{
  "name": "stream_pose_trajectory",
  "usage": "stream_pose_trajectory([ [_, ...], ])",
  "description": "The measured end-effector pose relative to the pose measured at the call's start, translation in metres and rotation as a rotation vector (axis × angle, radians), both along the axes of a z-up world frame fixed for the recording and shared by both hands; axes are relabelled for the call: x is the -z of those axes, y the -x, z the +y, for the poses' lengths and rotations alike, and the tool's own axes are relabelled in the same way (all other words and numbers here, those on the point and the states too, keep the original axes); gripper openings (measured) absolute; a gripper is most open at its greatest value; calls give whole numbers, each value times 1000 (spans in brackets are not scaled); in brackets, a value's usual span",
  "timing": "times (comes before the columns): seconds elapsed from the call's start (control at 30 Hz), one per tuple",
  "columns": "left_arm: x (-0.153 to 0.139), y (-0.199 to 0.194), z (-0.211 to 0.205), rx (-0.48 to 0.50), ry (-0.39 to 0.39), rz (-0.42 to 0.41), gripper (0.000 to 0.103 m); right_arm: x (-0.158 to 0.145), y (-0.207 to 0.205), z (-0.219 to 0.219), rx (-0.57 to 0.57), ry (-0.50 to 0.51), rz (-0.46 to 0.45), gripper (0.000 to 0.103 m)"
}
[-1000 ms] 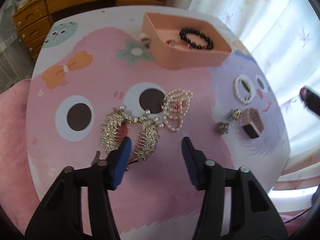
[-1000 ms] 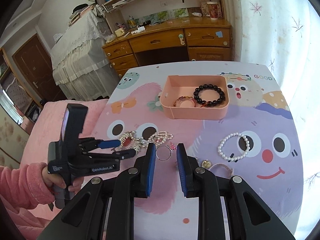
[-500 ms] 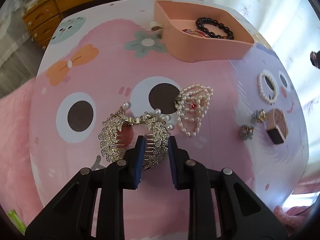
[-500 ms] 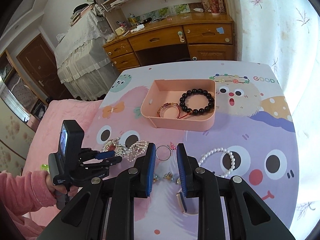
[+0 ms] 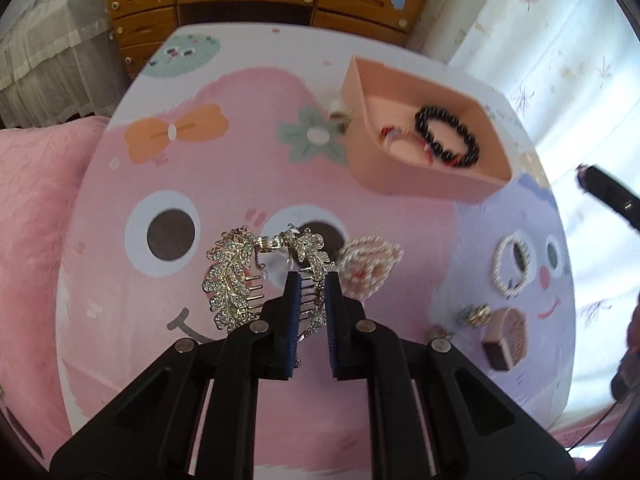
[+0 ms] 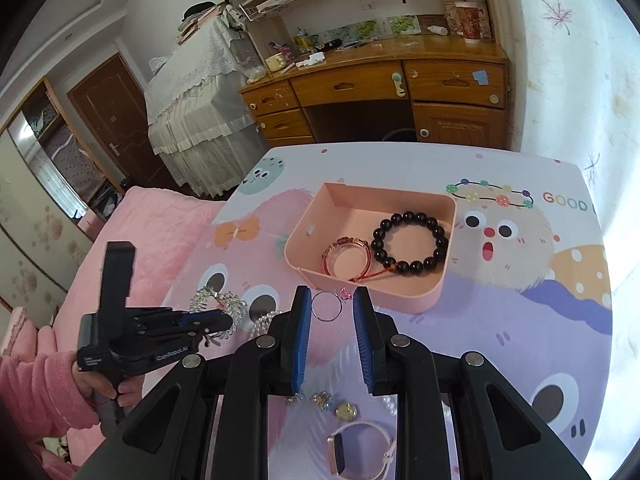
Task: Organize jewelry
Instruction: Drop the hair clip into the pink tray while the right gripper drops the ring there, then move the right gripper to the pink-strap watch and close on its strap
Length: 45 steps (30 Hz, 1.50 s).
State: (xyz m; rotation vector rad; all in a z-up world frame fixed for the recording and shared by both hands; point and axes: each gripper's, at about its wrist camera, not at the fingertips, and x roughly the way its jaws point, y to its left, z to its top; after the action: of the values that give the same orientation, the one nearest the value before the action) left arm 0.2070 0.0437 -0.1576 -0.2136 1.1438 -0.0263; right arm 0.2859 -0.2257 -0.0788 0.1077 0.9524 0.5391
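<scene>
Two tools are at work over a surface (image 6: 500,304) covered with a cartoon-face cloth. We hold the left tool (image 5: 312,280) with its blue-padded fingers nearly together, clamped on the right-hand leaf of a rhinestone hair comb (image 5: 240,276); the comb's metal teeth show between the pads, and its other leaf hangs free to the left. In the right wrist view the same tool (image 6: 208,320) appears at the left, gripped by a hand (image 6: 104,384) in a pink sleeve, with the comb (image 6: 218,304) at its tips.

We hold the right tool (image 6: 334,312) with a narrow gap between its fingers. A thin silver ring (image 6: 326,306) with a small pink stone sits in that gap; whether the pads touch it we cannot tell.

A pink tray (image 6: 400,300) lies just beyond the ring, holding a black bead bracelet (image 6: 410,244) and a red cord bracelet (image 6: 344,256). A tangle of pearls (image 5: 368,266) lies just right of the comb. Further right on the surface are a white pearl bracelet (image 5: 512,264), a small gold earring (image 5: 476,314) and a rose-gold watch (image 5: 506,338). In the right wrist view the watch (image 6: 356,456) lies near us, beneath the tool.
</scene>
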Motion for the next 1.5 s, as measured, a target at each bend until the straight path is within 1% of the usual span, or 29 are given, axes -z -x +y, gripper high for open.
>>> stream_pose_trajectory([
  [0.13, -36, -7, -7, -4, 20, -67, 9, 6, -14, -2, -1, -32, 6, 21],
  [0.33, -81, -34, -30, 44, 41, -149, 9, 18, -35, -9, 30, -69, 18, 21],
  [0.47, -100, -58, -47, 78, 71, -194, 9, 24, -51, -20, 68, -101, 22, 21],
  [0.57, -104, -75, -59, 111, 109, -217, 9, 27, -57, -25, 86, -114, 17, 21],
  [0.67, -102, -91, -71, 113, 96, -211, 10, 30, -62, -28, 101, -123, 17, 22],
  [0.7, -101, -97, -74, 105, 94, -207, 10, 31, -64, -28, 105, -129, 20, 24],
  [0.73, -98, -101, -76, 100, 96, -198, 10, 34, -66, -28, 110, -133, 30, 29],
  [0.77, -96, -105, -77, 95, 99, -180, 13, 35, -66, -28, 116, -134, 37, 41],
  [0.83, -92, -113, -78, 77, 109, -149, 16, 34, -63, -28, 115, -143, 35, 42],
  [0.9, -91, -112, -77, 72, 128, -150, 24, 32, -59, -30, 122, -145, 26, 42],
  [0.97, -92, -109, -74, 72, 117, -144, 46, 29, -55, -31, 121, -144, 26, 42],
  [1.0, -94, -107, -75, 71, 104, -142, 49, 28, -52, -31, 124, -139, 27, 42],
  [1.1, -98, -97, -70, 73, 100, -134, 50, 23, -43, -35, 128, -113, 32, 42],
  [1.2, -100, -85, -66, 68, 99, -99, 50, 16, -31, -42, 151, -111, 56, 42],
  [1.33, -99, -61, -64, 75, 81, -69, 51, 14, -11, -58, 197, -141, 111, 42],
  [1.43, -92, -44, -64, 95, 85, -38, 52, 17, 7, -67, 235, -128, 160, 42],
  [1.5, -86, -34, -66, 113, 70, -14, 52, 22, 21, -74, 267, -123, 200, 42],
])
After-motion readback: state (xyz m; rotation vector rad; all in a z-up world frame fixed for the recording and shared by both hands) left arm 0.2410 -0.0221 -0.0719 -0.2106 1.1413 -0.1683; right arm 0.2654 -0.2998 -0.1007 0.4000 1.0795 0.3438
